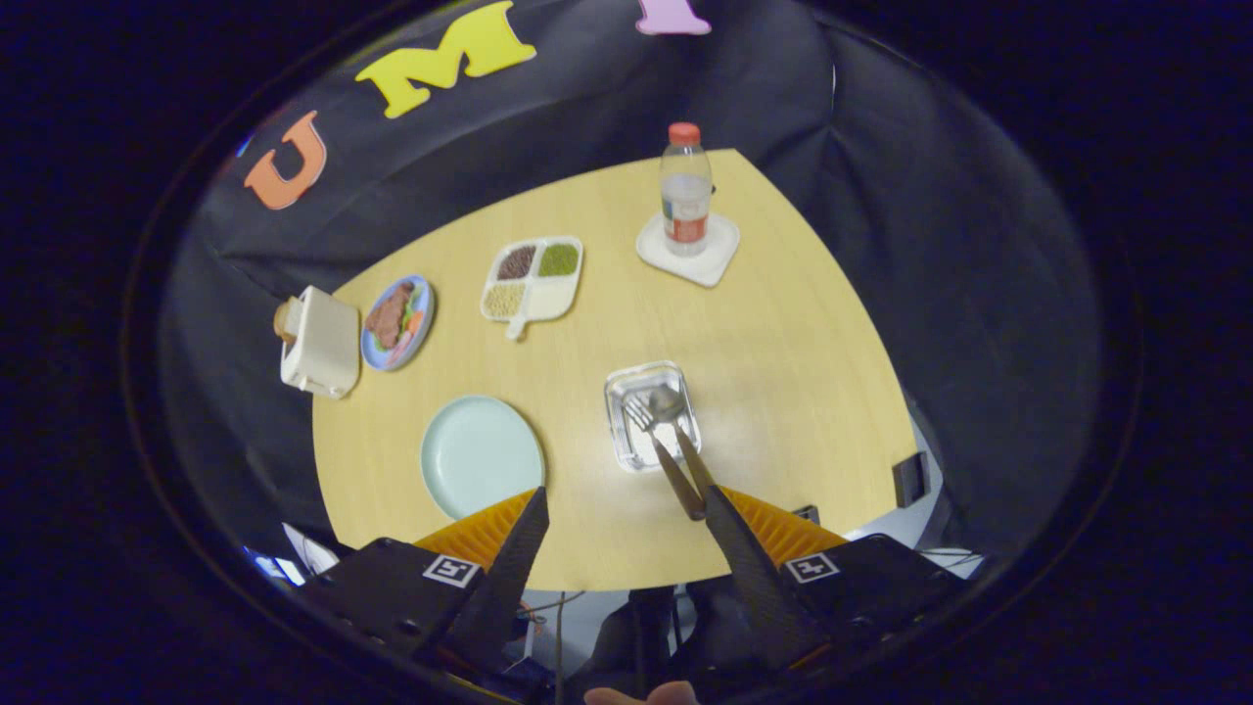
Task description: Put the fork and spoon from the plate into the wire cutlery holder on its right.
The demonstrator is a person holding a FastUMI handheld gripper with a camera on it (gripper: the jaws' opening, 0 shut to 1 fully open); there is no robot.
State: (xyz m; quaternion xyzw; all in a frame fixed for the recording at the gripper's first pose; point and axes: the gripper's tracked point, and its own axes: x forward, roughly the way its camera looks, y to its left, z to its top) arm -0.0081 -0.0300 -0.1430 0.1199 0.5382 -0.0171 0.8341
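With its fingers spread wide and holding nothing, the tool [626, 509] hangs high over the worktop [783, 392], fork [658, 450] and spoon [677, 426] already upright in the wire cutlery holder [650, 416] just beyond its right finger, the plate [480, 455] bare.

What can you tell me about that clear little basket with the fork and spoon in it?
The wire cutlery holder is a small squarish container that looks silvery and see-through, standing on the wooden table to the right of the pale green plate. The fork and spoon stand in it, heads inside, dark handles leaning out toward the gripper. The gripper's fingers are spread open, holding nothing; the handles' ends lie just by one finger.
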